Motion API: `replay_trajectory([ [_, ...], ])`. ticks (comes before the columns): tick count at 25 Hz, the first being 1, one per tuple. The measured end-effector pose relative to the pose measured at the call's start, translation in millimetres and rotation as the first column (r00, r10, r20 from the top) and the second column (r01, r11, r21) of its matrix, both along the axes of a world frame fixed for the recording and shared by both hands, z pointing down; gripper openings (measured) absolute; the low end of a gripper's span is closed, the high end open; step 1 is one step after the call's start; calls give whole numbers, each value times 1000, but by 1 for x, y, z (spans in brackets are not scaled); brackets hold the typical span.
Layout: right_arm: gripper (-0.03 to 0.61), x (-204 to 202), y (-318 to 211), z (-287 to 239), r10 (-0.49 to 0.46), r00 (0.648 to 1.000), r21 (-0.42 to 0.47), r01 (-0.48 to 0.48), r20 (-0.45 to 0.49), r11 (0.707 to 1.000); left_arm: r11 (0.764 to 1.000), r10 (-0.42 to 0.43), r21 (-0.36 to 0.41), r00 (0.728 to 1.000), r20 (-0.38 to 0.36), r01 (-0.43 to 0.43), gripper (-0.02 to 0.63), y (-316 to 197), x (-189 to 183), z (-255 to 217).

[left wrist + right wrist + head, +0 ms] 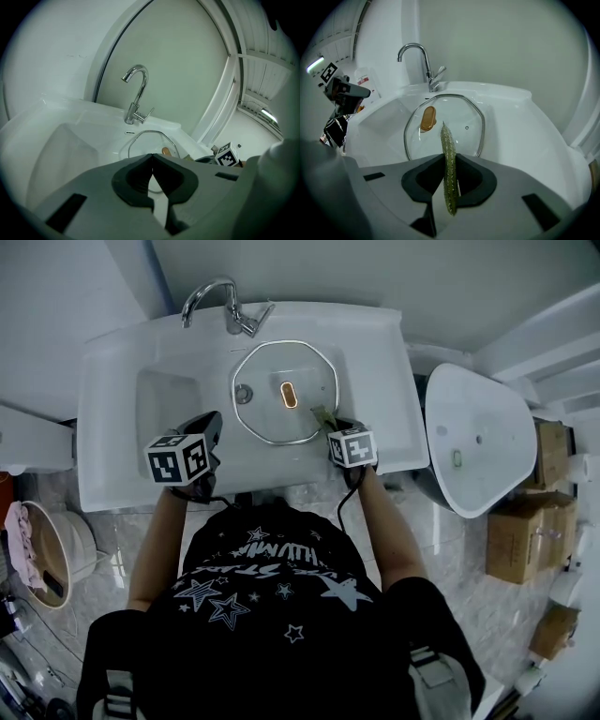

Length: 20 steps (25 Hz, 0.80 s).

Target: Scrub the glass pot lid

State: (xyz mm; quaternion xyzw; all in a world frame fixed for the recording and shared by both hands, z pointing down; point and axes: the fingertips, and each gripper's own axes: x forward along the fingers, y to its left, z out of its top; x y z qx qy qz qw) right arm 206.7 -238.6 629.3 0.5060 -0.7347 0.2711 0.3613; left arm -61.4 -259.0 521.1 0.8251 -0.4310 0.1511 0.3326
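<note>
Left tool (152, 161) clenched on nothing, held over the near-left part of the white ceramic sink (105, 427). Rounded glass pot lid with metal rim (267, 409) lies flat in the basin below the chrome faucet (220, 301) — amber handle (289, 395) upward. Right tool (333, 426) at the lid's near-right edge — grasping a thin green-gold scrubbing pad (448, 140) set on edge, its tip over the glass.
</note>
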Motion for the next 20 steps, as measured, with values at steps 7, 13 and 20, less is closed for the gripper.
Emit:
replay_trajectory([
  [7,67,-5,-12,-19,-54,998,50,56,-36,997,1000,8,5,1000,-4,-8,9,1,3,-2],
  [13,67,-1,-55,-49,-85,991,153,100,-103,983,1000,16,15,1000,1,-16,9,0,5,-8],
  [20,67,-17,-106,-74,-201,942,247,269,-269,931,1000,4,-5,1000,14,-4,9,0,-1,-3],
])
